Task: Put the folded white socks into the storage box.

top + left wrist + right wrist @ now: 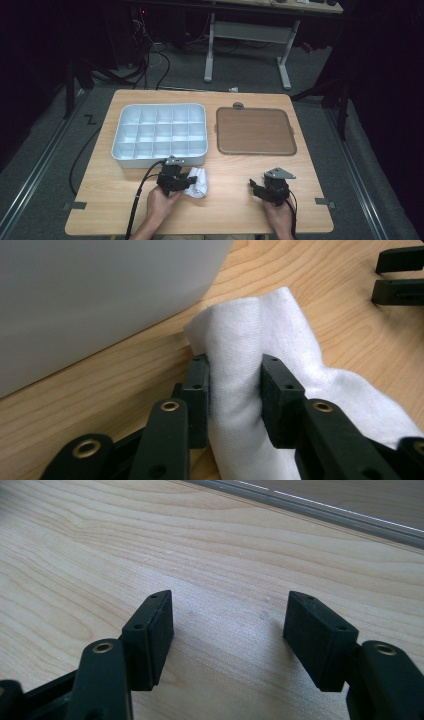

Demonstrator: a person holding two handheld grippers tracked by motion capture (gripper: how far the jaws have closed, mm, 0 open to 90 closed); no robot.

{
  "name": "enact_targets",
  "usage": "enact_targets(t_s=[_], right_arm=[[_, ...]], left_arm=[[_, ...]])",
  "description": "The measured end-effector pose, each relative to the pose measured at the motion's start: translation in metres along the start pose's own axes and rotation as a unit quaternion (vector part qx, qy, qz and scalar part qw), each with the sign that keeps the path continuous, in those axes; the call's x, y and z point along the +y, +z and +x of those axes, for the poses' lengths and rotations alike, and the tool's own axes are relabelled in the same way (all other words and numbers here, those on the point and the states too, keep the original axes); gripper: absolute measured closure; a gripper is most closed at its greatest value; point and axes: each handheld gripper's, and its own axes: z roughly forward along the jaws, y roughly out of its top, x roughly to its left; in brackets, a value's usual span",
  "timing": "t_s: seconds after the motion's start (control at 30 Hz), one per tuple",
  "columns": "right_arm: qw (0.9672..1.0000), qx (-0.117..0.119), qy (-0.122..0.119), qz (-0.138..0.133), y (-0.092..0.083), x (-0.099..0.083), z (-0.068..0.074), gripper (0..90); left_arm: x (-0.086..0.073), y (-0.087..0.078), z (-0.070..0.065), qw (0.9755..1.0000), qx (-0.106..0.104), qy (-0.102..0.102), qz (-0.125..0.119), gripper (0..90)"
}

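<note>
White cloth (280,355), soft and a bit crumpled, is bunched up on the wooden table (235,210) with a fold of it pinched between the pads of the left gripper (235,390), so that one is clenched on the fabric, pads pressing in from both sides. In the high view the cloth (197,181) lies just right of the left gripper (172,181) and trails off past it on the tabletop. Right behind the jaws, really close, is the rounded front corner of the grey compartment tray (150,161); not much room that way, the cloth nearly meets its wall. The tray's little cells all look bare from above. Further right there's a good stretch of open wood between the two tools. The right gripper (227,635) hangs released, jaws wide apart with just bare wood grain between them, and it sits well apart from the cloth, near the table's front edge in the high view (267,189). Beyond it, toward the far side, lies a flat brown tray (255,131) with a raised rim, beside the grey one but not touching it. Between the right gripper and the cloth nothing stands in the way.
</note>
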Motion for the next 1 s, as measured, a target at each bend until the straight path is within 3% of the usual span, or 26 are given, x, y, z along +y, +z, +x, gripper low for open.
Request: enact_targets(t_s=[0.3, 0.67, 1.0], right_arm=[[1.0000, 0.000, 0.000, 0.001, 0.000, 0.000, 0.000, 36.6], [1.0000, 0.001, 0.000, 0.001, 0.000, 0.000, 0.000, 35.3], [1.0000, 0.003, 0.000, 0.002, 0.000, 0.000, 0.001, 34.3]], left_arm=[[0.000, -0.001, -0.001, 0.9999, -0.010, 0.004, 0.007, 70.1], [0.003, -0.007, -0.002, 0.9994, -0.026, -0.010, 0.021, 72.7], [0.008, -0.017, -0.005, 0.9993, -0.034, 0.001, 0.014, 72.8]])
